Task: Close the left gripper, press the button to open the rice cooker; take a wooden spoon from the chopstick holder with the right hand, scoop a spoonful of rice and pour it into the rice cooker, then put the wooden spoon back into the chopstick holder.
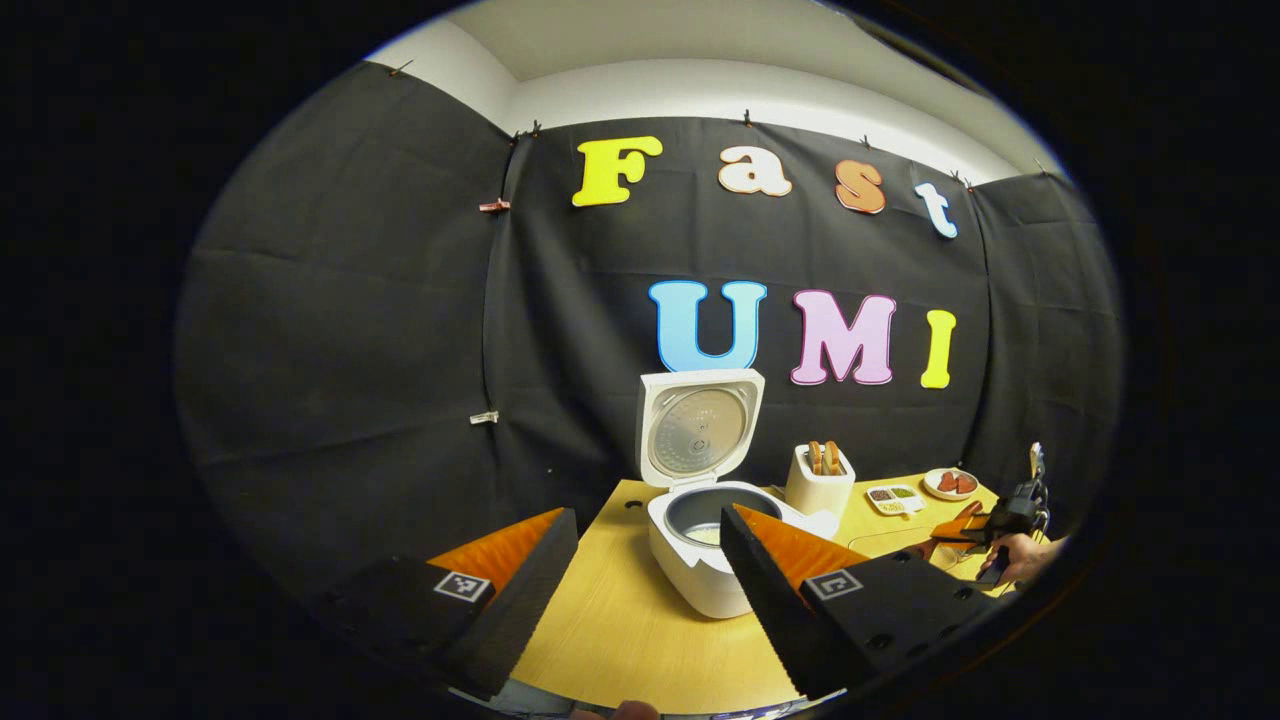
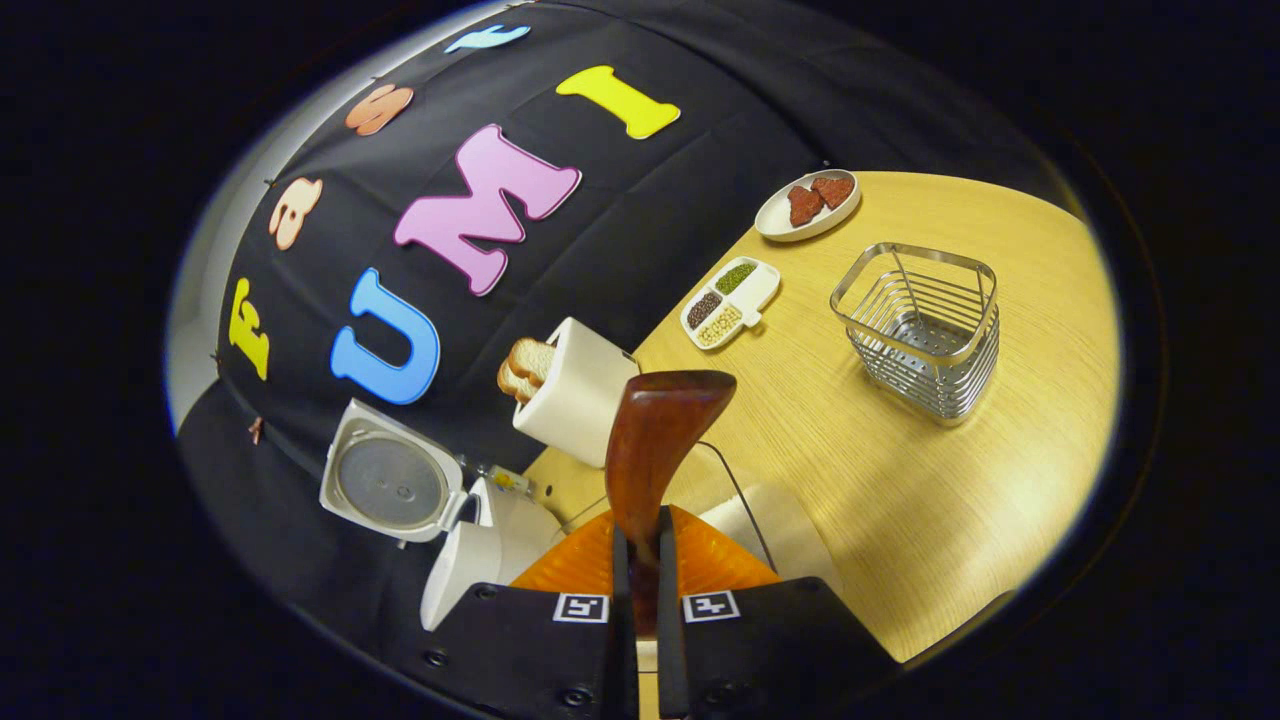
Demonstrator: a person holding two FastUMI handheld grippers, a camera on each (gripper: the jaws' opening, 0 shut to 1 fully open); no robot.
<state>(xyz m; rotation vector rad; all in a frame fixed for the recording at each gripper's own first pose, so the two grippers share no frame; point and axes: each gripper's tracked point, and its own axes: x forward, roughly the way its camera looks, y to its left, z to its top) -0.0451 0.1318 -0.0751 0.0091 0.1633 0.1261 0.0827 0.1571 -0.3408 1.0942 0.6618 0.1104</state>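
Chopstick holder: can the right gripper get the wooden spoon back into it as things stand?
Probably yes. The right gripper is shut on the wooden spoon, and the chopstick holder stands open-topped on the table with nothing between them.

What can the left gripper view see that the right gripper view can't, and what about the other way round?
Left gripper view: it looks down into the inner pot, past the open left gripper. Far right, a hand holds the right gripper.

Right gripper view: the wire chopstick holder, and the wooden spoon pinched in the right gripper.

Both: the rice cooker with its lid up, the toaster with bread, the divided dish, the plate and the table.
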